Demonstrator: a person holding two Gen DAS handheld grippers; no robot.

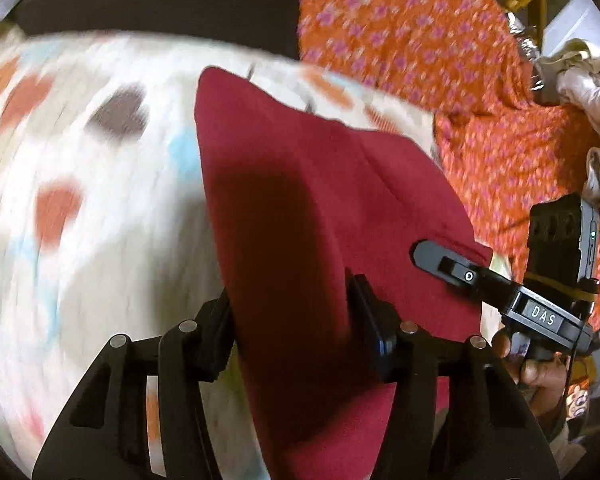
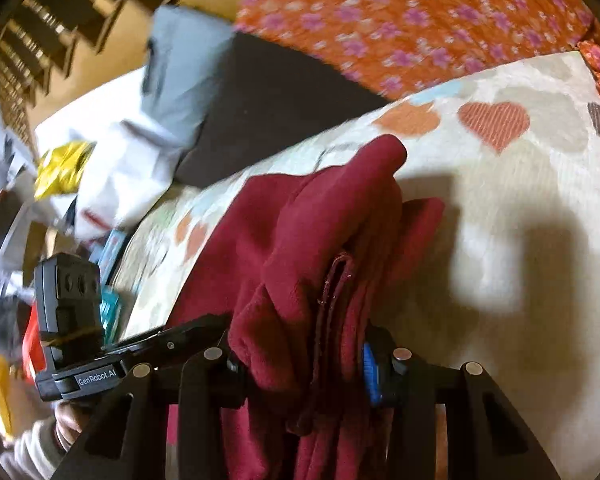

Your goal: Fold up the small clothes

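Maroon garment (image 1: 300, 208) is held lifted over the heart-print bedsheet (image 1: 80, 160). Left gripper (image 1: 292, 320) is clamped on one edge, right gripper (image 2: 304, 360) on a bunched hem. Fabric seems soft, light, fleecy; grip is best taken at corners.

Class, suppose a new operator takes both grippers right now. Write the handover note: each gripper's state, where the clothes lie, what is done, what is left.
Left gripper: shut on the red garment, which hangs over the heart-print sheet.
Right gripper: shut on the same red garment, bunched between its fingers.
Orange flowered cloth lies behind; a pale bundle sits at its far edge.
Done: garment gripped by both grippers.
Left: probably spread it flat on the sheet and fold it; no tidy fold shows yet.
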